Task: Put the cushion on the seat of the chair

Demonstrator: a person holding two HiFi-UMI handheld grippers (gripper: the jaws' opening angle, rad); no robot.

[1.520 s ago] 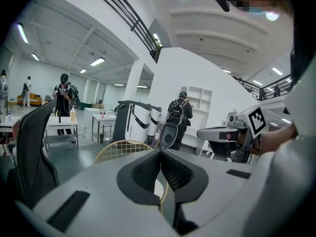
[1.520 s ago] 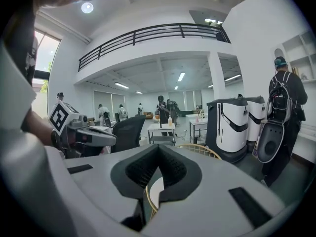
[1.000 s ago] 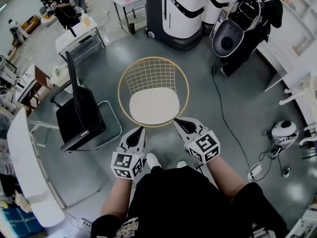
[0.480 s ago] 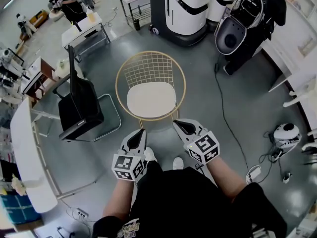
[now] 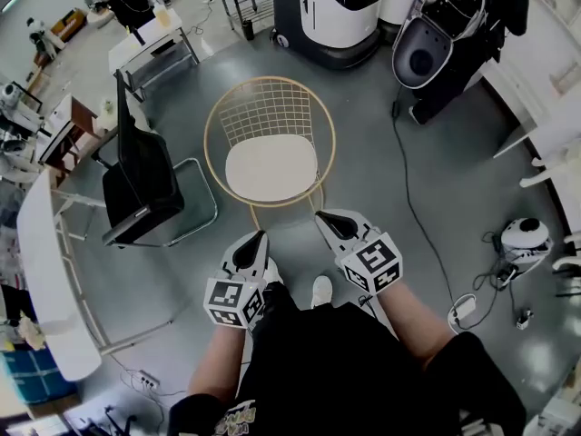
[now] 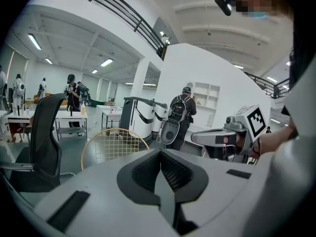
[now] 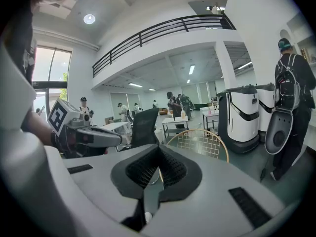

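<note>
Ahead of left tool [image 5: 260,237], right tool [image 5: 323,217], cushion [image 5: 271,170] on chair [image 5: 272,114] seat

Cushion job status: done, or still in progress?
Done: the white cushion lies on the seat of the gold wire chair. In hand: nothing; the left tongs and right tongs are both shut and empty, short of the chair's front edge. Left: nothing that shows.
</note>
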